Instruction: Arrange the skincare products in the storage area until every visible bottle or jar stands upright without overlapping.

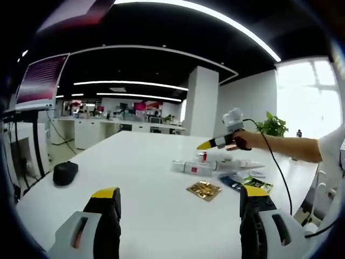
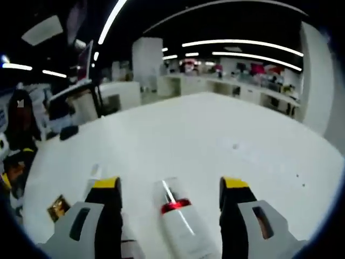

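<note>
In the left gripper view, the left gripper (image 1: 180, 202) hovers low over the white worktop (image 1: 140, 172) with its fingers spread apart and nothing between them. Ahead of the fingers and toward the right one, the skincare bottles (image 1: 207, 163) lie toppled beside a gold packet (image 1: 204, 190). Above them the person's arm (image 1: 285, 147) reaches in, level, carrying the right gripper (image 1: 218, 142). In the right gripper view, its fingers are released, and a white bottle with a red band (image 2: 178, 218) lies between them.
</note>
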